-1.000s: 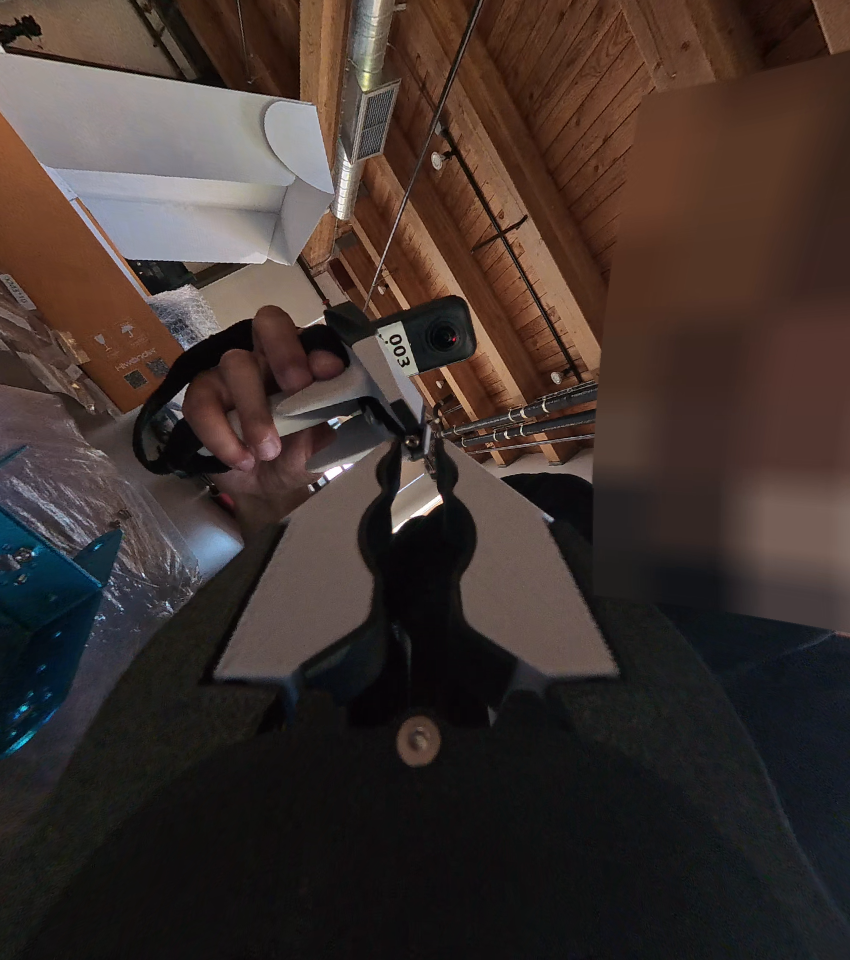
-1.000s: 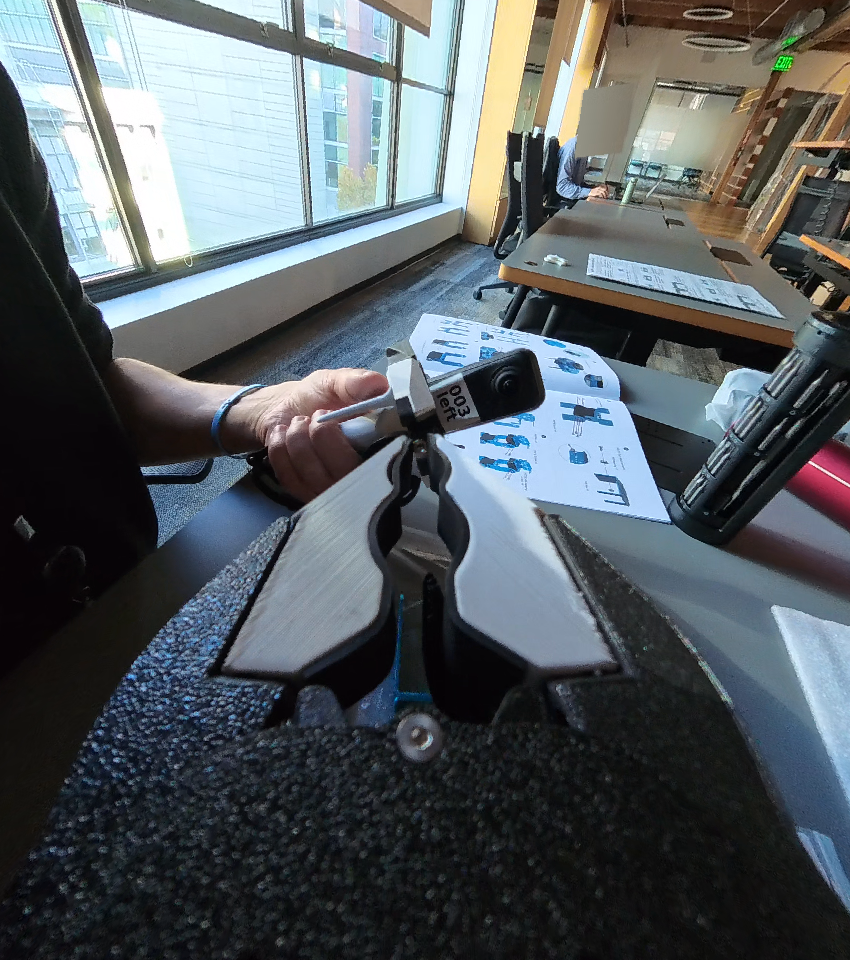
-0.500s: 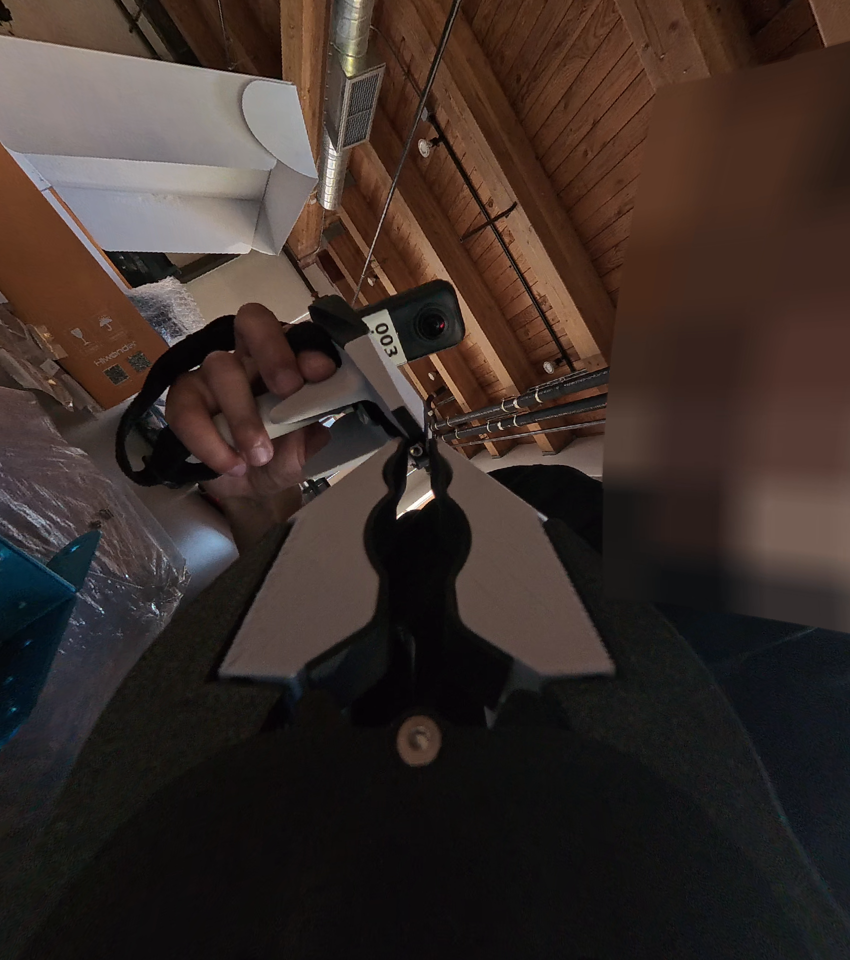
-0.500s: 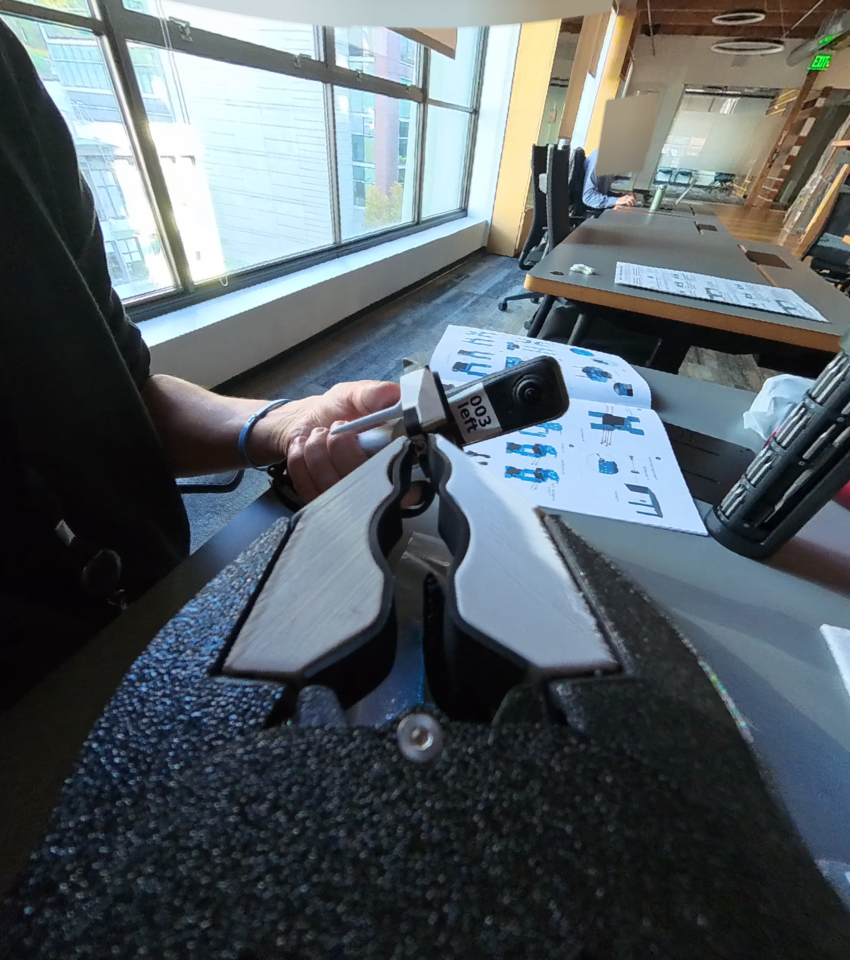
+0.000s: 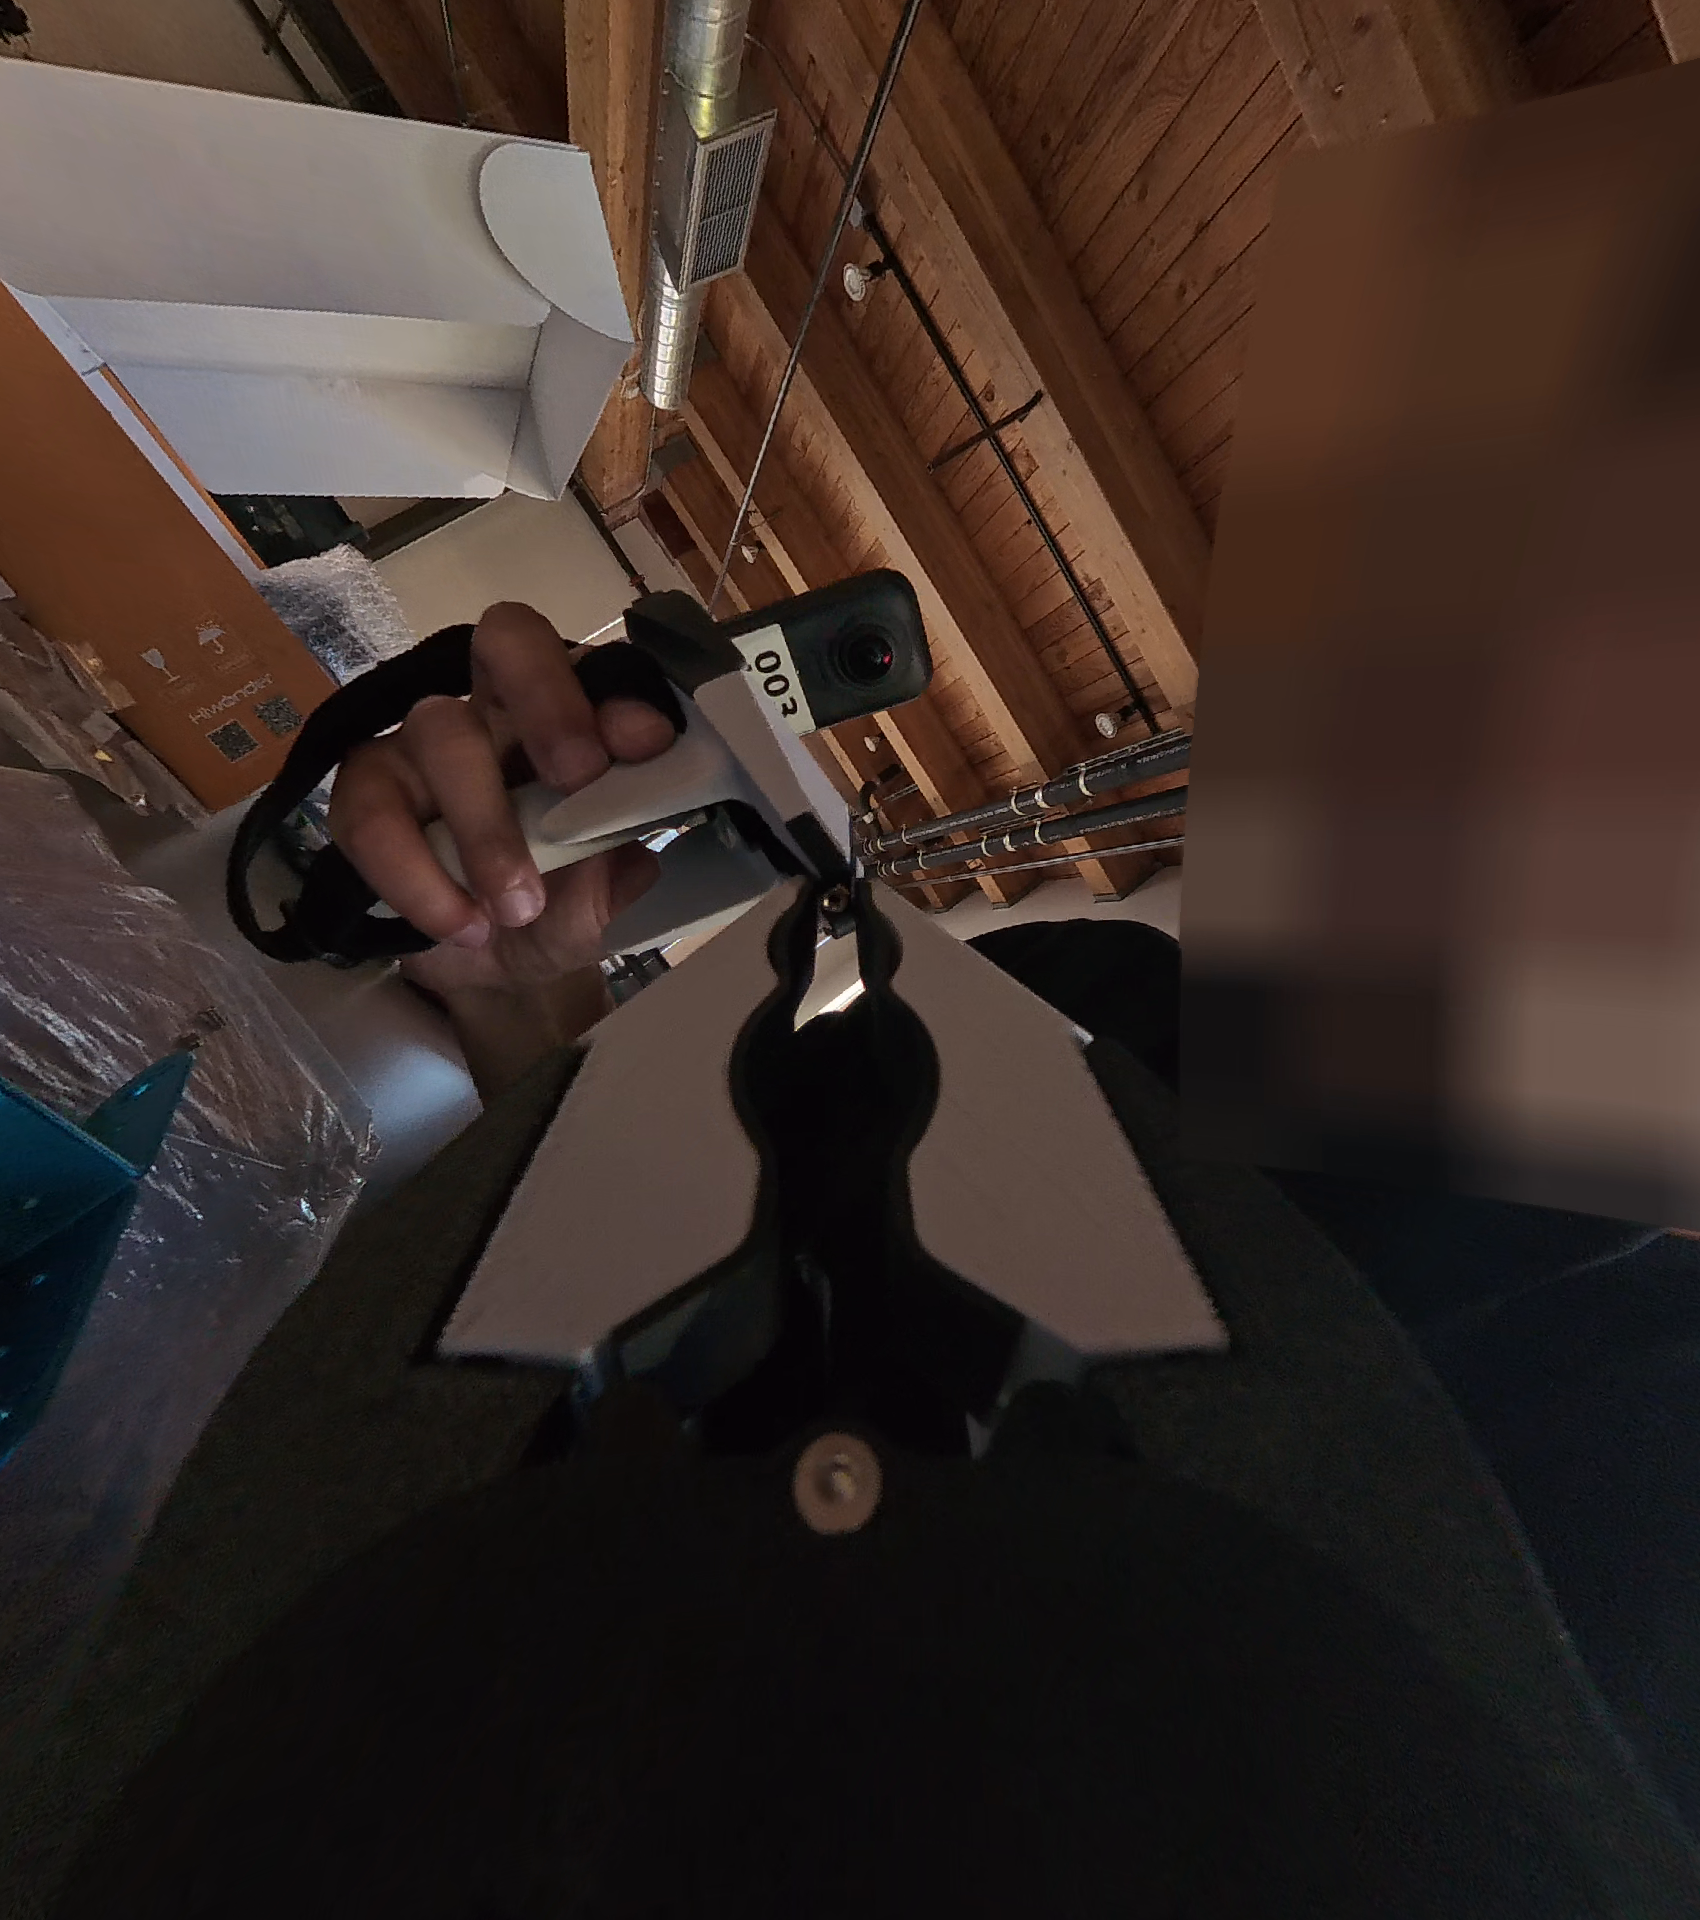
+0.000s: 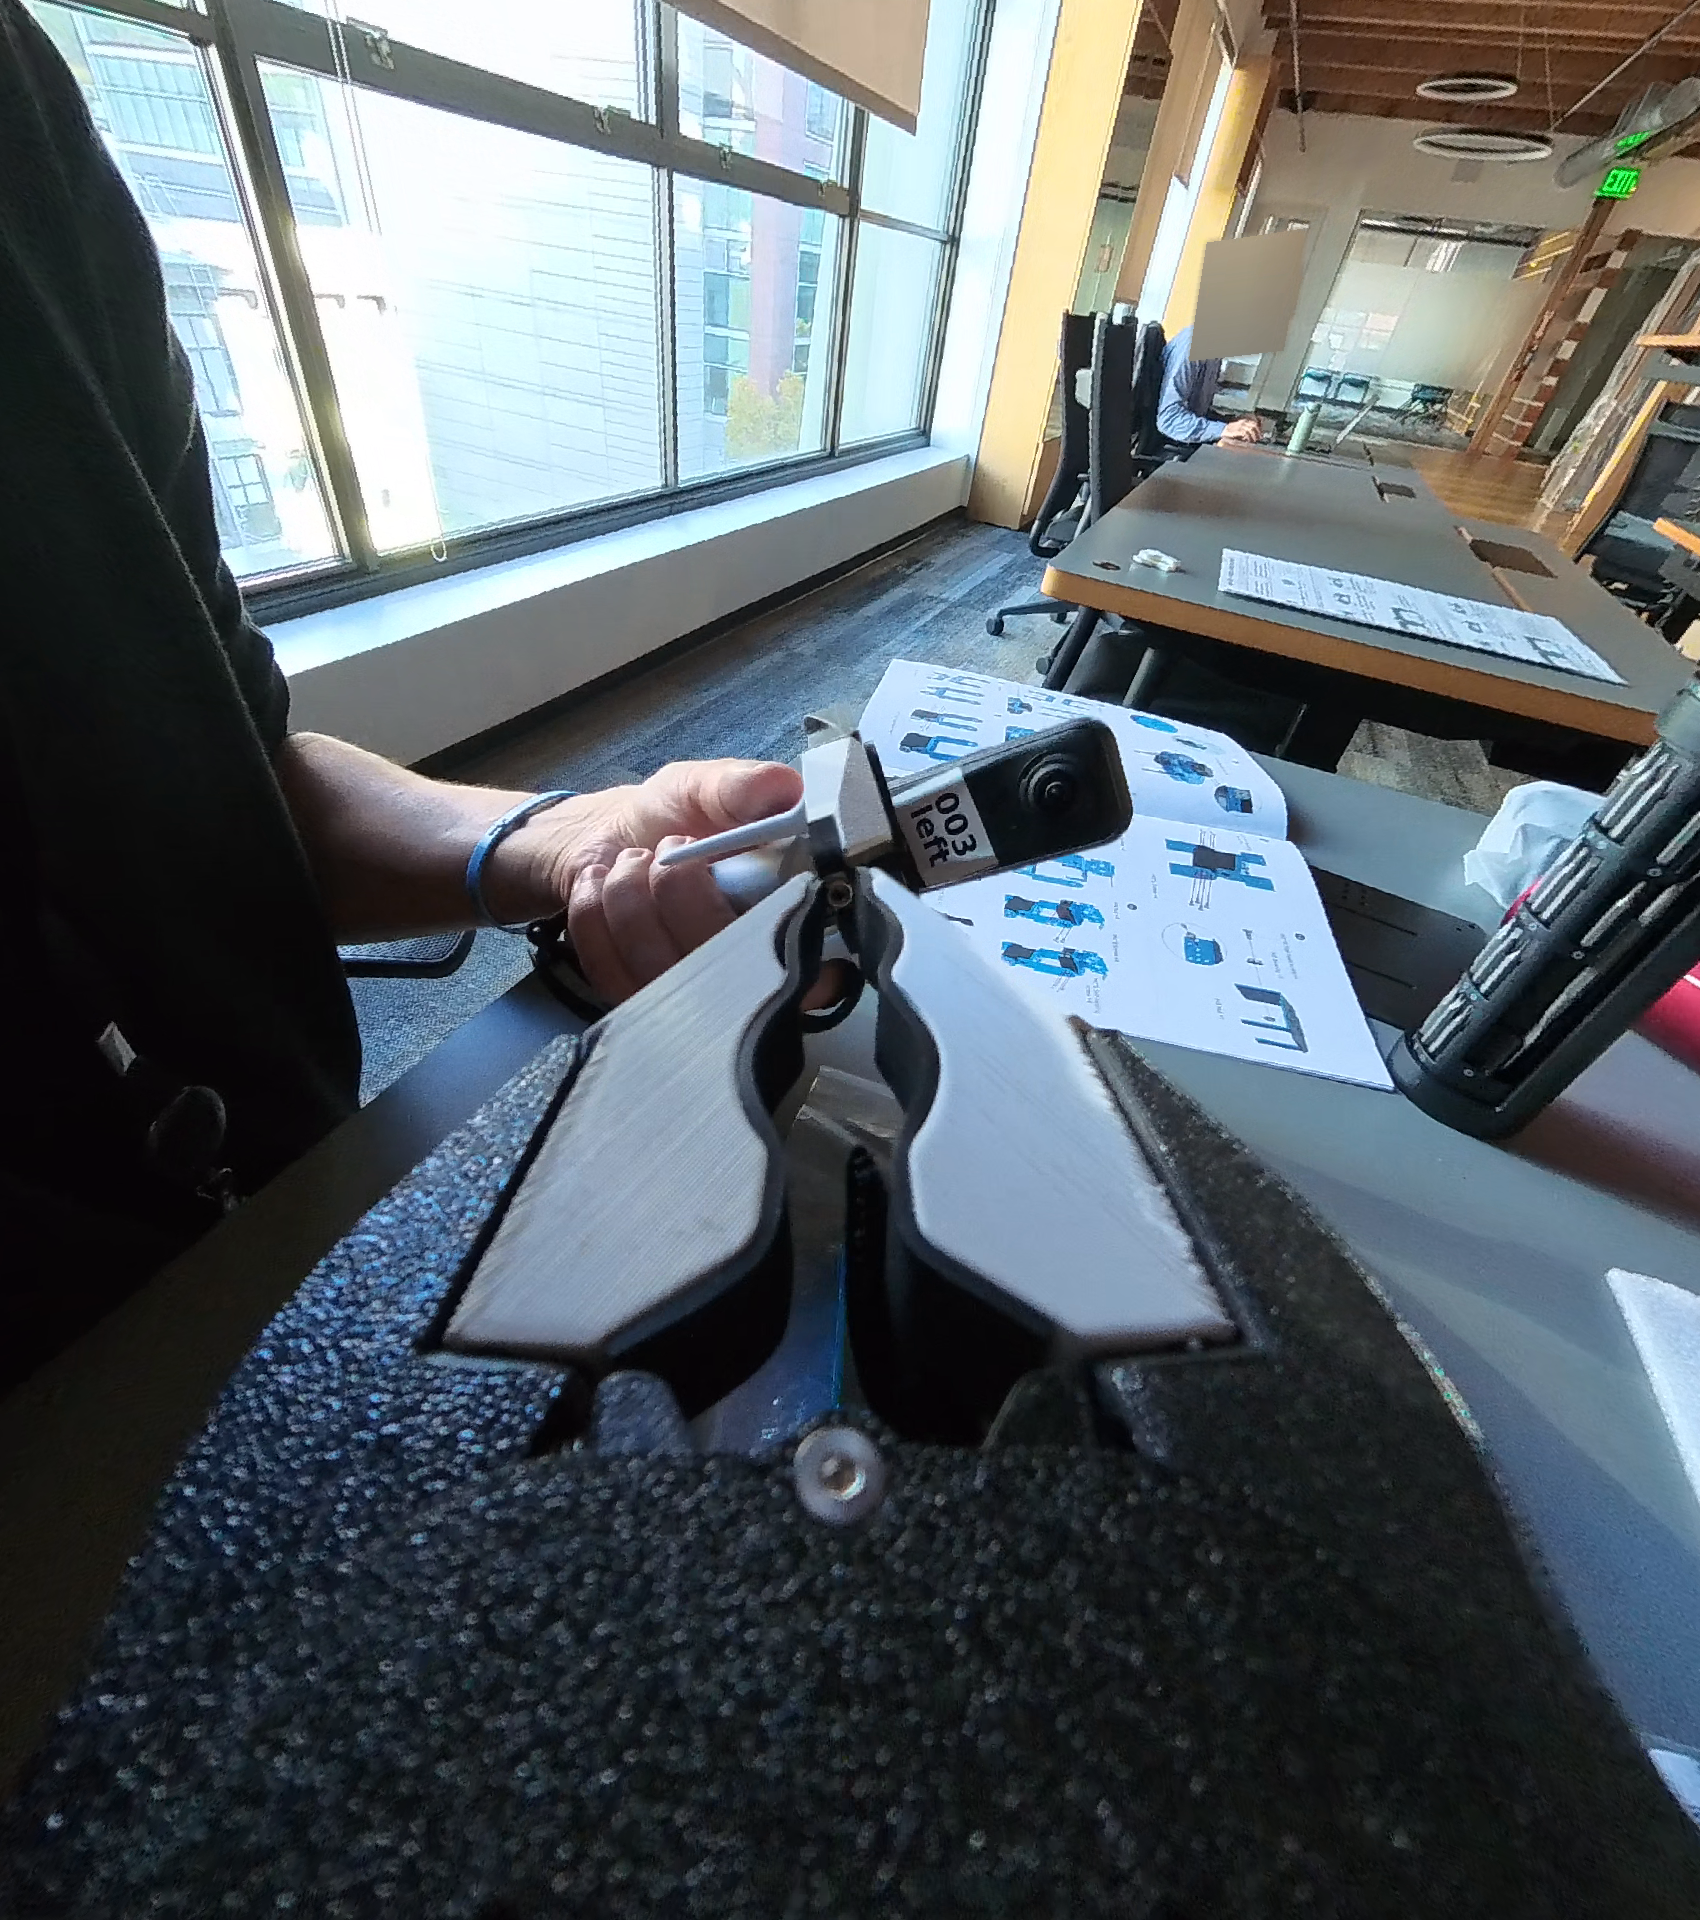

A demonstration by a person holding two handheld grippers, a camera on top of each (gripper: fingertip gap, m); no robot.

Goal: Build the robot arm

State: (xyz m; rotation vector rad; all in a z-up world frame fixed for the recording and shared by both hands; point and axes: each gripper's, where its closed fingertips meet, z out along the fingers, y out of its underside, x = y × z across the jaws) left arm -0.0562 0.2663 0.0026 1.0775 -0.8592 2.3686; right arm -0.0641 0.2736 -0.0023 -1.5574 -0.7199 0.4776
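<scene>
- Left gripper [image 5: 830,920] and right gripper [image 6: 841,904] tip to tip, both nearly together at one small screw [image 6: 838,886]; clamping one unclear.
- One open booklet [image 6: 1189,935] beside; desk [image 6: 1448,1226] bare beyond.

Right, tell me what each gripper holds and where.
Left gripper and right gripper meet tip to tip at a small brass fastener; which one grips it cannot be told.

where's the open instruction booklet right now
In the right wrist view, the instruction booklet lies open on the grey desk, past the right claw, left of the black bit holder.
</scene>
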